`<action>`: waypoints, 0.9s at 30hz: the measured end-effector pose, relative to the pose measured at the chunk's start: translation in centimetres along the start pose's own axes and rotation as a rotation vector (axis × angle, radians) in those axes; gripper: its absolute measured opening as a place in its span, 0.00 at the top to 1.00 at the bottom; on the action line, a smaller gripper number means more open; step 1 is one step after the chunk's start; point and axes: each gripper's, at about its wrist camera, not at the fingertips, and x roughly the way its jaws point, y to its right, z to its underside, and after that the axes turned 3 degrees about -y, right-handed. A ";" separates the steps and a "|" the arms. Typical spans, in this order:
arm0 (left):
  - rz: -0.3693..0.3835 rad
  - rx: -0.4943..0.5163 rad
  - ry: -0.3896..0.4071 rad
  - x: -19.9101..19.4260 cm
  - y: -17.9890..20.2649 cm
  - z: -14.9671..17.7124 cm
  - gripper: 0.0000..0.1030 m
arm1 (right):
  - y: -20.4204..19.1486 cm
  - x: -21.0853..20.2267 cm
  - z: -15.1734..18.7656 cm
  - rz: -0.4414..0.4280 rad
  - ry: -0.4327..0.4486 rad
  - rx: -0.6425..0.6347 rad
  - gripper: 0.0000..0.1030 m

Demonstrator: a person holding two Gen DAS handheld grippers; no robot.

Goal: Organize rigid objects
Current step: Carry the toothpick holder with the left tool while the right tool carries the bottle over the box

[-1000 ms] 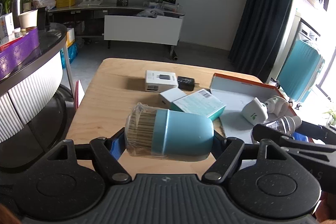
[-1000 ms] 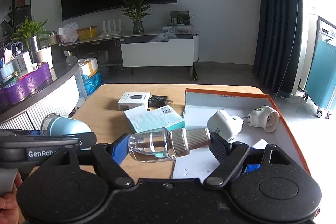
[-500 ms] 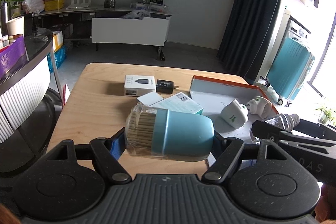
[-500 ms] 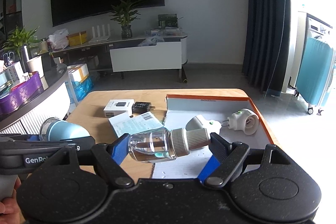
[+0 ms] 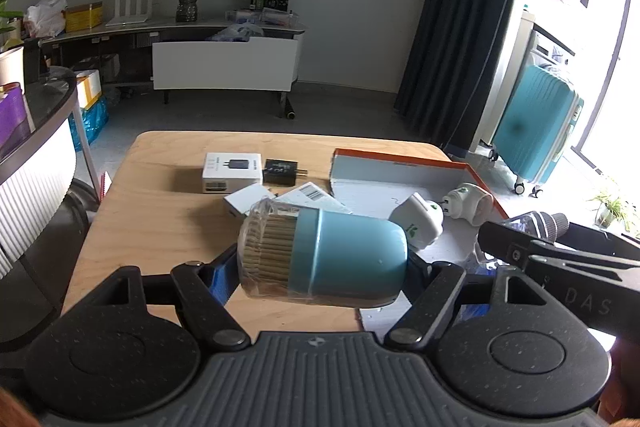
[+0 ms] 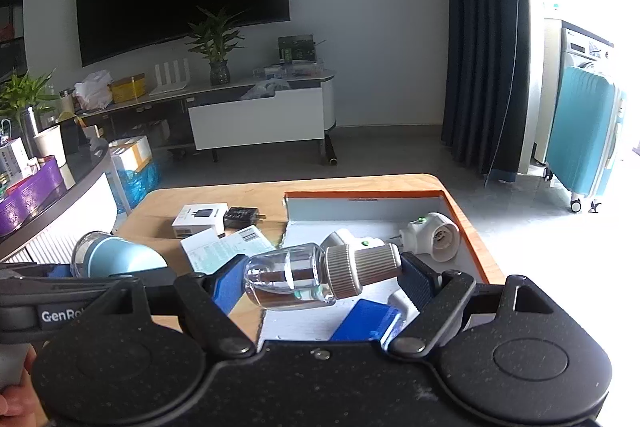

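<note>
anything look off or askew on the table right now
The orange-rimmed box has its near-left wall torn open, leaving a ragged edge. Both held items lie sideways: the toothpick jar in the left hand-held gripper, the clear bottle in the right hand-held gripper. Nothing spilled.

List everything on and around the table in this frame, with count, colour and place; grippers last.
toothpick jar: 1, blue cap, clear base, held sideways above table.
dropper bottle: 1, clear, grey cap, held sideways above tray.
tray: 1, orange rim, white inside, table right.
plug adapters: 2, white, in tray.
charger box: 1, white, table centre.
charger: 1, black, beside box.
teal carton: 1, near tray.
blue item: 1, in tray, unclear.
table: 1, wooden.
suitcase: 1, teal, floor right.
left hand-held gripper: shut on jar.
right hand-held gripper: shut on bottle.
</note>
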 end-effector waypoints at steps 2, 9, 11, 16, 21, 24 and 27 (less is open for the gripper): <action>0.004 0.002 -0.003 0.1 0.3 0.0 0.24 | 0.4 0.0 -0.1 0.005 0.001 0.002 0.08; 0.017 0.015 -0.011 0.6 1.2 -0.4 0.24 | 1.4 -0.2 -0.5 0.022 0.004 0.012 0.08; 0.021 0.017 -0.012 0.7 1.6 -0.6 0.24 | 1.7 -0.2 -0.7 0.025 0.006 0.015 0.08; 0.035 0.028 -0.012 1.1 2.4 -0.9 0.24 | 2.6 -0.3 -1.2 0.036 0.012 0.020 0.08; 0.044 0.038 -0.011 1.3 3.1 -1.2 0.24 | 3.4 -0.3 -1.6 0.047 0.020 0.028 0.08; 0.048 0.047 -0.010 1.5 3.6 -1.4 0.24 | 3.8 -0.2 -1.8 0.052 0.024 0.035 0.08; 0.051 0.053 -0.010 1.7 3.9 -1.5 0.24 | 4.2 -0.1 -2.0 0.058 0.025 0.039 0.08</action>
